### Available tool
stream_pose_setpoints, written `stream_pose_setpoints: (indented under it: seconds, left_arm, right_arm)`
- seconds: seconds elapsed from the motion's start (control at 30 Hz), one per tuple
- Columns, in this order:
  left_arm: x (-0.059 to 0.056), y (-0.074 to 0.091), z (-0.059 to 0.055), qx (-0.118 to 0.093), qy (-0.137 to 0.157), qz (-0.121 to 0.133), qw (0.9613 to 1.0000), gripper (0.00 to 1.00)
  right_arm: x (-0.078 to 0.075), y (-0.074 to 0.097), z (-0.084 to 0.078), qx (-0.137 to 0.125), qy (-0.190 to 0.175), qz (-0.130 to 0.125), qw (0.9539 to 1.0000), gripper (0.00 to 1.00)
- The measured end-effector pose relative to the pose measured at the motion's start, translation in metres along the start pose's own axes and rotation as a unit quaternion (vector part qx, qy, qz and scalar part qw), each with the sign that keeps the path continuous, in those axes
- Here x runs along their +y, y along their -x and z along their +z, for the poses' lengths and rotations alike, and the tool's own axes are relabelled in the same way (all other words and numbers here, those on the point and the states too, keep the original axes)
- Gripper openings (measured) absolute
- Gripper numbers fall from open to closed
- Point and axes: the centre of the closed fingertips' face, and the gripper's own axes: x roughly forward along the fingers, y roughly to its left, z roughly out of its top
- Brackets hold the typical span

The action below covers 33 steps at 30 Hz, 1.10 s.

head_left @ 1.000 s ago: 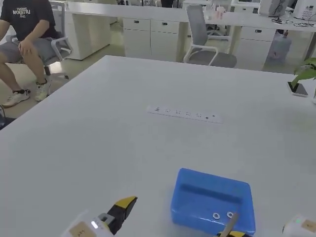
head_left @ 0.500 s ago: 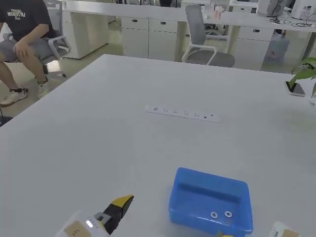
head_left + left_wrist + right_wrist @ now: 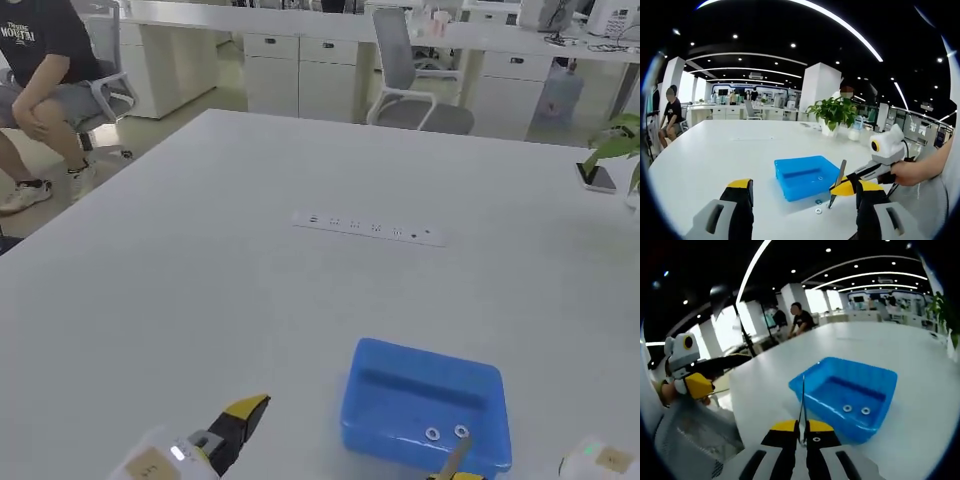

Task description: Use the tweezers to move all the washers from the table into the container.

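A blue container point(image 3: 425, 405) sits near the table's front edge with two washers point(image 3: 432, 434) on its floor. The right gripper view shows the container point(image 3: 847, 390), those washers point(image 3: 847, 408) and my right gripper point(image 3: 801, 432) shut on thin tweezers point(image 3: 802, 395), whose tip stands at the near rim. In the left gripper view my left gripper point(image 3: 800, 192) stands open, holding nothing. There, two loose washers point(image 3: 818, 202) lie on the table by the tweezers point(image 3: 840, 175), in front of the container point(image 3: 802, 175). The left gripper point(image 3: 240, 420) is left of the container.
A white power strip point(image 3: 365, 228) lies across the middle of the white table point(image 3: 200, 280). A potted plant point(image 3: 620, 145) and a phone stand at the far right edge. A person sits on a chair point(image 3: 100, 95) at the far left, and an office chair point(image 3: 410, 90) stands behind the table.
The tweezers' tip dropped out of the head view half a second ago and has come back up at the container's near rim. The left gripper has stayed put.
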Motion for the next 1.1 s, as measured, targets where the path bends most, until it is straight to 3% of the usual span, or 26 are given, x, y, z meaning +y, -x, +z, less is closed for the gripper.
stream_pose_setpoints:
  seconds: [0.1, 0.43, 0.67, 1.1]
  left_arm:
    - [0.001, 0.0, -0.002, 0.004, 0.002, 0.0, 1.0, 0.87]
    - [-0.003, -0.002, -0.004, 0.008, -0.001, -0.009, 0.9999, 0.87]
    - [-0.006, -0.003, -0.004, 0.013, -0.003, -0.011, 0.9998, 0.87]
    - [-0.004, -0.003, -0.006, 0.019, -0.007, -0.005, 0.9998, 0.87]
  right_arm:
    - [0.002, 0.002, 0.008, -0.013, -0.008, 0.005, 0.9999, 0.03]
    - [0.0, 0.007, 0.02, -0.017, -0.029, 0.01, 0.9994, 0.03]
    - [-0.002, 0.02, 0.056, -0.058, -0.029, 0.014, 0.9978, 0.03]
    - [-0.007, 0.017, 0.101, -0.083, -0.005, 0.021, 0.9963, 0.03]
